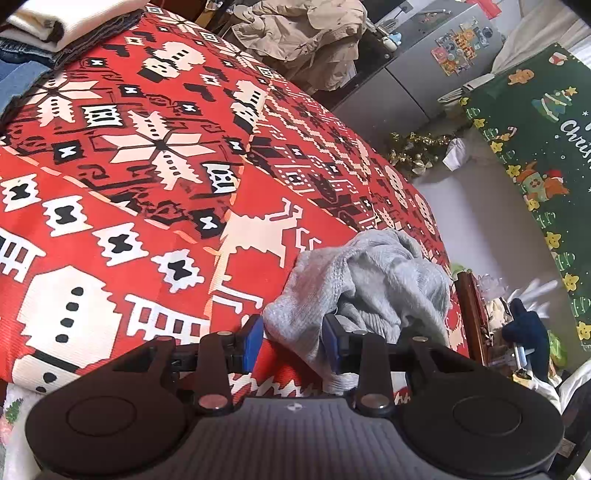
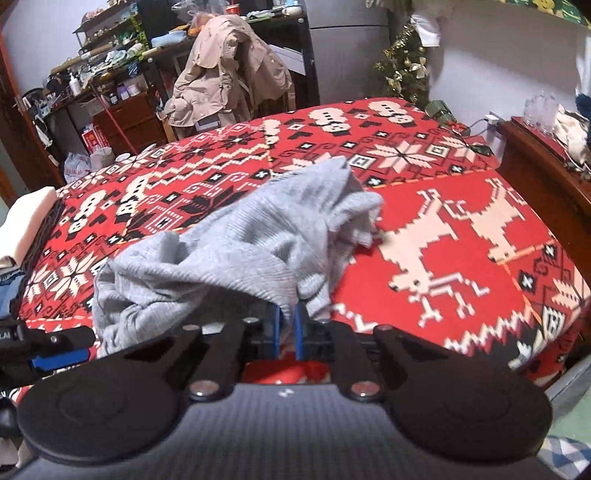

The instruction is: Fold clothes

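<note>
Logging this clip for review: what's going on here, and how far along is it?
A person with a handheld claw in each hand is starting on a crumpled grey knit garment lying on a bed with a red patterned blanket. The right claw has pinched shut on the garment's near edge. The left claw is open, with a fold of the same garment between its fingers but not clamped. Nothing is folded yet. Other folded clothes sit stacked at the bed's far corner.
</note>
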{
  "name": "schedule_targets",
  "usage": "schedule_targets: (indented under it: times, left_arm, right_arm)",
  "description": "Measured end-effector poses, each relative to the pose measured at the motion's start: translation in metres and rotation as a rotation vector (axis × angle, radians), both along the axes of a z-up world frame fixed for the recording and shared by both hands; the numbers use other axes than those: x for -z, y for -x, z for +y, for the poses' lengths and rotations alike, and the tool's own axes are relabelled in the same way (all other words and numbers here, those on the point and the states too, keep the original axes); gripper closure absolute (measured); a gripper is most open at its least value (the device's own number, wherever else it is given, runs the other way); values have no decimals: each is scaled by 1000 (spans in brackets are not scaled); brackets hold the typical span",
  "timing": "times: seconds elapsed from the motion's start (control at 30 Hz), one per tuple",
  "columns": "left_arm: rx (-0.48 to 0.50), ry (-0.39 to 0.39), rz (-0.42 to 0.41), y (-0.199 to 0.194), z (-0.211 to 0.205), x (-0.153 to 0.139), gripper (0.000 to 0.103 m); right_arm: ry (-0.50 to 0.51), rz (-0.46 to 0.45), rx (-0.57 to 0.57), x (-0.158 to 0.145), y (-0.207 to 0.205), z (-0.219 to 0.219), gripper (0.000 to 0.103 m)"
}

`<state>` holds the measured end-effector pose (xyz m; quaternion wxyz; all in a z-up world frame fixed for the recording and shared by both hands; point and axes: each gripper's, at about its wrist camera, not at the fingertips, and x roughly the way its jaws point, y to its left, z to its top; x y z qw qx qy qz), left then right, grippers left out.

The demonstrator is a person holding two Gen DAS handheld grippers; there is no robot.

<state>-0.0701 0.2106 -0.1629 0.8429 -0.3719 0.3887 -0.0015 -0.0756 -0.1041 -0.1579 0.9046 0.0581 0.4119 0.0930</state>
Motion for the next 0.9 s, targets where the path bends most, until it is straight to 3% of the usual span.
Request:
schedule_targets:
  times: [0.1,0.2,0.27,0.37,0.5,0.57,0.73,0.9]
  left_arm:
    - [4,-8,-1,0,-2,-1,69]
    - [7,-16,1,1,-4,-1,69]
    - [6,-15,3,1,-4,-1,69]
    - [2,-11,5,1,-3,0,69]
    - [-3,-5,8,1,-1,1,69]
    - [-2,-4,10,0,-2,2,69]
    - [-4,0,6,1,-1,2,68]
    - [-4,-4,-1,1,-1,0,68]
  right_arm:
    - [-58,19,26,1,1,-13,93]
    - [-120,39,51,2,2,-27,78]
    - [-172,45,67,2,1,-35,74]
    - [-224,46,77,0,3,-42,72]
    - [-394,72,114,3,2,-65,69]
    - [-406,67,114,2,1,-69,68]
    - [-326,77,47,3,0,-51,68]
    - [-343,122,101,21,-10,-39,71]
